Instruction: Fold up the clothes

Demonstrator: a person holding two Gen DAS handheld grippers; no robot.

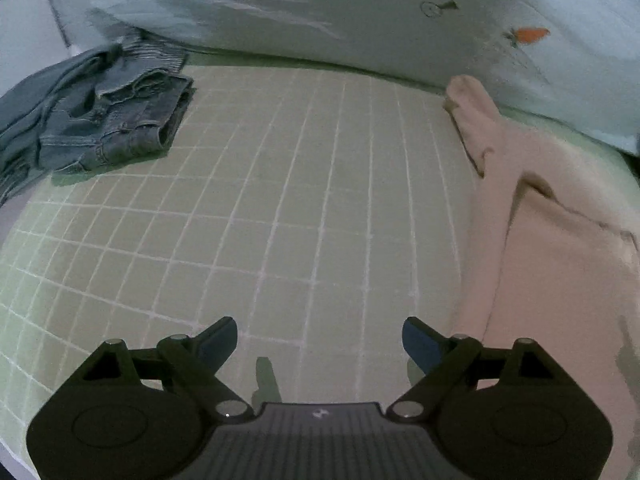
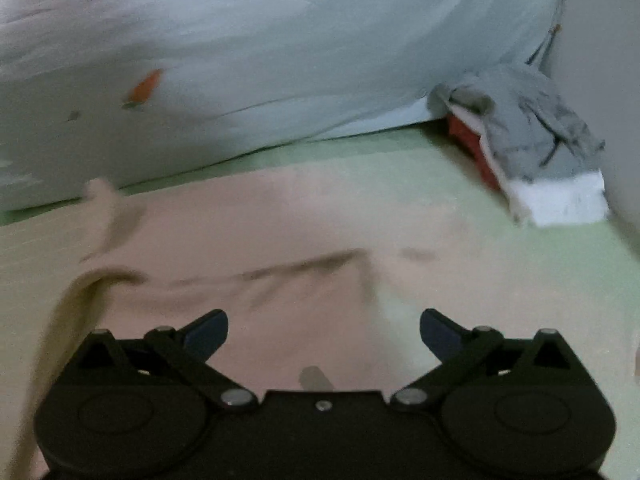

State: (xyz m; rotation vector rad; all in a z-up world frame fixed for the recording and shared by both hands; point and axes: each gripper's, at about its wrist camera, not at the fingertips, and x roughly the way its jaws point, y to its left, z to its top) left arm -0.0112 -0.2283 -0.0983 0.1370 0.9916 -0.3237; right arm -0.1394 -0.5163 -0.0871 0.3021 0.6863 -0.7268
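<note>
Now left gripper (image 1: 319,340) jaws wide, empty; right gripper (image 2: 324,330) jaws wide above pink garment (image 2: 248,232).

Left gripper (image 1: 319,340) jaws wide apart, right gripper (image 2: 324,332) likewise

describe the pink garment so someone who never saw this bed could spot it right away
Start from the green sheet with white grid lines that covers the bed, with a pale blue quilt bunched along its far edge. The pink garment lies spread on the sheet just in front of that quilt. It is the only pale pink piece; the denim pile is blue and the grey bundle is crumpled.
</note>
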